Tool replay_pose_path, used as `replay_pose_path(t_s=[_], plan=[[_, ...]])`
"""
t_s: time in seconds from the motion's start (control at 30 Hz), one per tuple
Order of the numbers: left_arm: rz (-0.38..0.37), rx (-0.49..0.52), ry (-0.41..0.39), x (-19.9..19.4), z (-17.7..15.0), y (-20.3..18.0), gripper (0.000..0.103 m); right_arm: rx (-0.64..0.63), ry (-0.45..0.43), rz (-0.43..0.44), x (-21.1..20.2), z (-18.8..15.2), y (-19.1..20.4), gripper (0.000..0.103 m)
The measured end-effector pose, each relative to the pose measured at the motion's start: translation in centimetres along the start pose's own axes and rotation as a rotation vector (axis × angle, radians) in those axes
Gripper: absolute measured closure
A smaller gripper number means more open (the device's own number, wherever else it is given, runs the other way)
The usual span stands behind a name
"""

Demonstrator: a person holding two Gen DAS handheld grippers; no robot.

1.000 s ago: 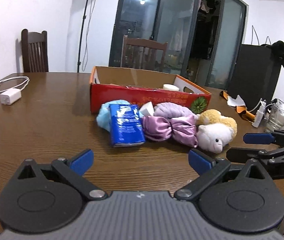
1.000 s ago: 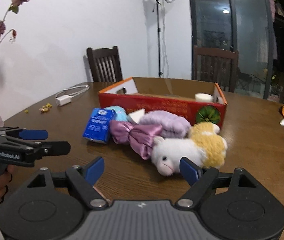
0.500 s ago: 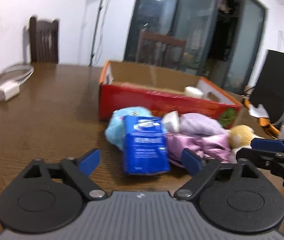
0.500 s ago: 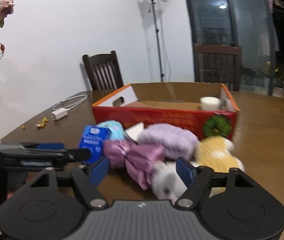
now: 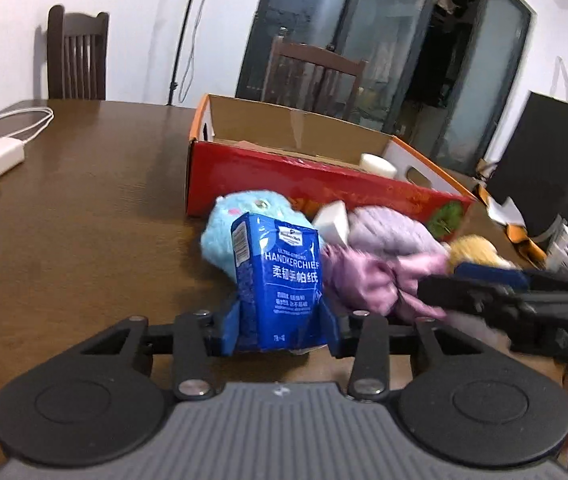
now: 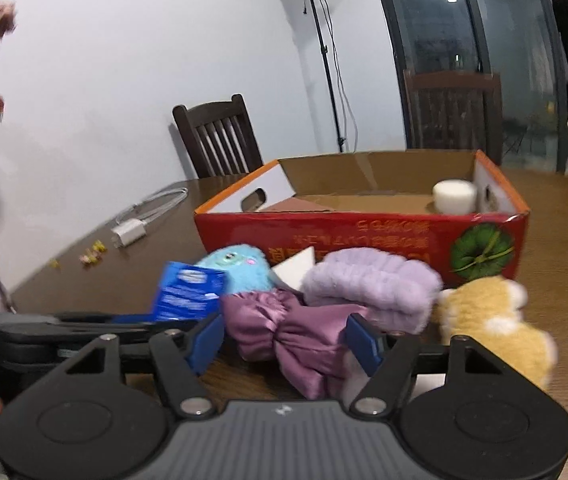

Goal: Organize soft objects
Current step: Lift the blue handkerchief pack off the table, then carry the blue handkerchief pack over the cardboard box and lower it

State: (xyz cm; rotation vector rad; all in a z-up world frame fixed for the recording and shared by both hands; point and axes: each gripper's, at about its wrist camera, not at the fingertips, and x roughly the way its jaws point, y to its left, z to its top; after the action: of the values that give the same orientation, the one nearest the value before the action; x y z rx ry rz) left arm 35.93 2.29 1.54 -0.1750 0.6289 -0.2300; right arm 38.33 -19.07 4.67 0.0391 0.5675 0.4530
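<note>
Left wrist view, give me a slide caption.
Left gripper closing its fingers around a blue handkerchief pack before the red box.

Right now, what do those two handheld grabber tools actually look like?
Both match. The left gripper has two blue fingers on black linkage arms with silver pivot bolts, over two round black discs and a ribbed grey body with a tiny white logo. The right gripper is built the same, with blue fingers. Seen sideways, each is a slim black bar; any lettering is too blurred to read.

2 plush toys (image 6: 236, 266), 2 chairs (image 6: 218, 140), 1 box (image 6: 364, 236), 1 tissue pack (image 5: 278, 280), 1 charger (image 5: 0, 158).
</note>
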Motion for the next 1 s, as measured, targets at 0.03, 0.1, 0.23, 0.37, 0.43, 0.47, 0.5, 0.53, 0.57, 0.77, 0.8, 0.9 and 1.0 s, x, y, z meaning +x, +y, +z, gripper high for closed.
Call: replay_pose_path(t_s=[0.03,0.1,0.23,0.37,0.43,0.47,0.5,0.53,0.57,0.77,0.8,0.9,1.0], plan=[[-0.030,0.005,0.007,-1.0,-0.4,-0.1,0.062,-0.018,-0.004,-0.008,-0.5,-0.1,0.1,0.035],[-0.112,0.007,0.036,-2.7,-1.3,0.0,0.061,-0.028,-0.015,0.003,-1.7,-0.4,0.2,0.035],[-0.211,0.052,0.141,-4.3,-3.0,0.5,0.052,-0.075,0.000,0.072,-2.8,-0.9,1.5,0.035],[-0.045,0.031,0.108,-5.6,-3.2,1.4,0.041,-0.151,0.034,0.113,-2.0,-1.6,3.8,0.035],[0.085,0.042,0.051,-6.6,-3.3,1.6,0.037,-0.139,0.056,0.139,-1.6,-1.7,4.4,0.035],[0.129,0.035,0.030,-7.1,-3.3,1.8,0.037,-0.135,0.064,0.148,-1.4,-1.7,4.6,0.035],[0.145,0.012,0.016,-7.7,-3.3,2.2,0.037,-0.131,0.067,0.159,-1.3,-1.6,4.8,0.035],[0.127,-0.021,0.008,-8.2,-3.4,2.6,0.037,-0.127,0.074,0.172,-1.1,-1.5,4.9,0.035],[0.104,-0.057,0.003,-8.5,-3.3,2.8,0.038,-0.125,0.080,0.184,-0.8,-1.4,5.1,0.035],[-0.088,-0.183,0.072,-8.5,-4.1,2.4,0.062,-0.067,0.154,0.243,3.1,-0.6,5.4,0.060],[-0.104,-0.173,0.076,-8.4,-4.3,2.1,0.065,-0.058,0.177,0.244,3.6,-0.6,5.5,0.065],[-0.112,-0.189,0.098,-7.8,-4.9,1.8,0.074,-0.043,0.196,0.279,3.3,-1.3,5.8,0.073],[-0.082,-0.219,0.075,-7.5,-4.9,2.5,0.079,-0.025,0.198,0.253,1.8,-2.1,5.7,0.073]])
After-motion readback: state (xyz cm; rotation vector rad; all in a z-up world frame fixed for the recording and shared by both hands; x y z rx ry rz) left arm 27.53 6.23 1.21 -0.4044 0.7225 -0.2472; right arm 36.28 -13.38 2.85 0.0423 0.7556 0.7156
